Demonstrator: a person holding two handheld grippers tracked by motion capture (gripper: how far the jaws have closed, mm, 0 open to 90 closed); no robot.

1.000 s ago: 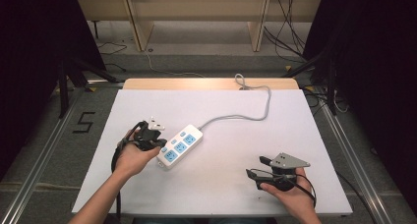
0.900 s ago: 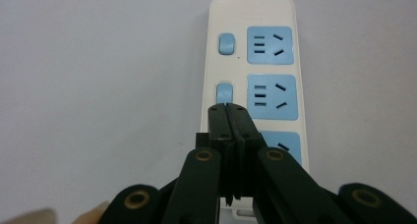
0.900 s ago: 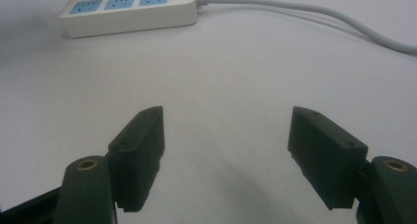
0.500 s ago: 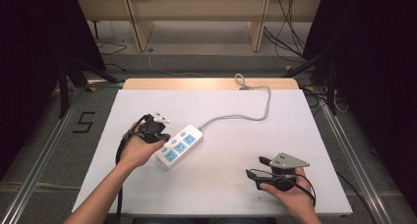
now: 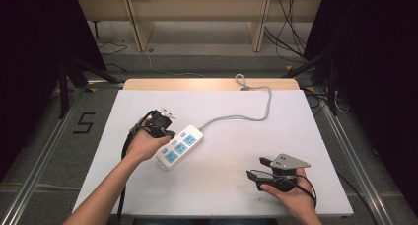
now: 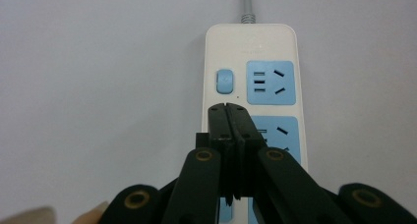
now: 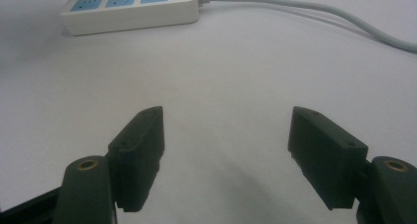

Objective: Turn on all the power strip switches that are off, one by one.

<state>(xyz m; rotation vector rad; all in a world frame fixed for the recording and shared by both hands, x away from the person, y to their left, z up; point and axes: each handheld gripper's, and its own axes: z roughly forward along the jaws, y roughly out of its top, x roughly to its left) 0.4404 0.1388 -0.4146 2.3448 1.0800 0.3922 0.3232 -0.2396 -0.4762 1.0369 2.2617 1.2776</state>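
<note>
A white power strip [image 5: 180, 145] with blue sockets lies slantwise on the white table [image 5: 296, 116], and its grey cable [image 5: 246, 117] runs to the far edge. My left gripper [image 5: 166, 133] is at the strip's left side, shut with nothing between its jaws. In the left gripper view the closed tips [image 6: 229, 110] hover over the strip [image 6: 251, 42], just below a blue switch [image 6: 224, 81]. My right gripper [image 5: 256, 168] rests near the front right of the table, open and empty. Its view shows the spread jaws [image 7: 226, 117] over bare table, with the strip [image 7: 130, 8] and cable [image 7: 314, 13] farther off.
A wooden strip [image 5: 207, 84] edges the table's far side. Metal rails run along both sides on the floor, with a taped "5" [image 5: 85, 122] at the left. Loose cables and shelf legs lie beyond the far edge.
My left hand has carried its shut gripper to the right and farther from the person, up to the strip's side. The strip and the right gripper have stayed put.
</note>
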